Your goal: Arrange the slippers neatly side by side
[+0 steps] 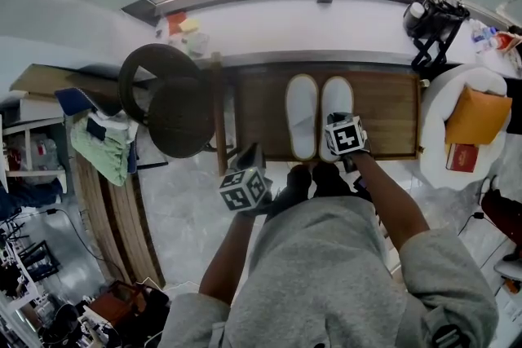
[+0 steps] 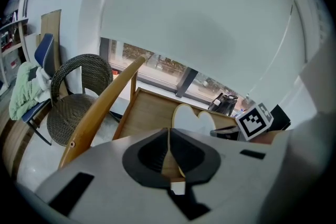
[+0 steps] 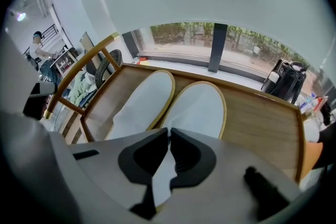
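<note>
Slippers point(image 1: 302, 116) already sit paired on the table point(image 1: 391, 106), just ahead of the right gripper point(image 3: 168, 132). Its fingers point(image 3: 149, 153) are pressed together and empty, and so are the left gripper point(image 2: 168, 134)'s. Only risk imo: a sloppy pull-back clips the nearest heel and skews the pair.

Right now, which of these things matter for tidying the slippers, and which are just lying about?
Part of the job: left slipper, right slipper, wooden table under them, left gripper, right gripper.
Just lying about: wicker chair, green cloth, orange cushion.
</note>
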The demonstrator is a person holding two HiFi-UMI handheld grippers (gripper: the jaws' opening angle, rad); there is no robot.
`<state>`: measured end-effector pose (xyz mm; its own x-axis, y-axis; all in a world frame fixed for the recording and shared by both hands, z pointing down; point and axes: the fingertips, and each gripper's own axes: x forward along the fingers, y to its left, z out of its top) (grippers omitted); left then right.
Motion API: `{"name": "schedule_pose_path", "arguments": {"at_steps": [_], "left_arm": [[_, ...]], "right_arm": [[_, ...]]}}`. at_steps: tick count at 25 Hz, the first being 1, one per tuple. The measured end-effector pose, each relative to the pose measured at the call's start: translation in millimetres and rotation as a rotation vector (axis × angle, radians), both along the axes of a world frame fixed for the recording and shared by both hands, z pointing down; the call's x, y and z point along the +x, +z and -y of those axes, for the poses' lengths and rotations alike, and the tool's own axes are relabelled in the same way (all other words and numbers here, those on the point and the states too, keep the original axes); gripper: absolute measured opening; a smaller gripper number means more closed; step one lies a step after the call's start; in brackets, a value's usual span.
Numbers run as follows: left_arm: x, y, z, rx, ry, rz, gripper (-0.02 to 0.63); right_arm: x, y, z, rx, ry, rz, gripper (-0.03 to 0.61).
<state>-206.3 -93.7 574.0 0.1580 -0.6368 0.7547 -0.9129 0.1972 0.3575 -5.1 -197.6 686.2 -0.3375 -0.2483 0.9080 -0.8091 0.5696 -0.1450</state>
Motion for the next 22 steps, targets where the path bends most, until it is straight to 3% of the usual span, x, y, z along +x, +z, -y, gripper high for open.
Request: {"name": "schedule_pose_path", "arguments": {"at_steps": [14, 17, 22], "left_arm": [[7, -1, 10, 0.003, -0.005, 0.0, 0.026], [9, -3, 11, 0.006, 0.007, -0.002, 0.026], [16, -10, 18, 0.035, 0.054, 0.004, 0.026]], "right_arm": [[-3, -2, 7, -0.025, -0.027, 0.04, 0.04], [-3, -6, 2, -0.053, -0.024, 0.095, 0.117], [5, -28, 4, -0.008, -0.019, 0.179, 0.138]]}}
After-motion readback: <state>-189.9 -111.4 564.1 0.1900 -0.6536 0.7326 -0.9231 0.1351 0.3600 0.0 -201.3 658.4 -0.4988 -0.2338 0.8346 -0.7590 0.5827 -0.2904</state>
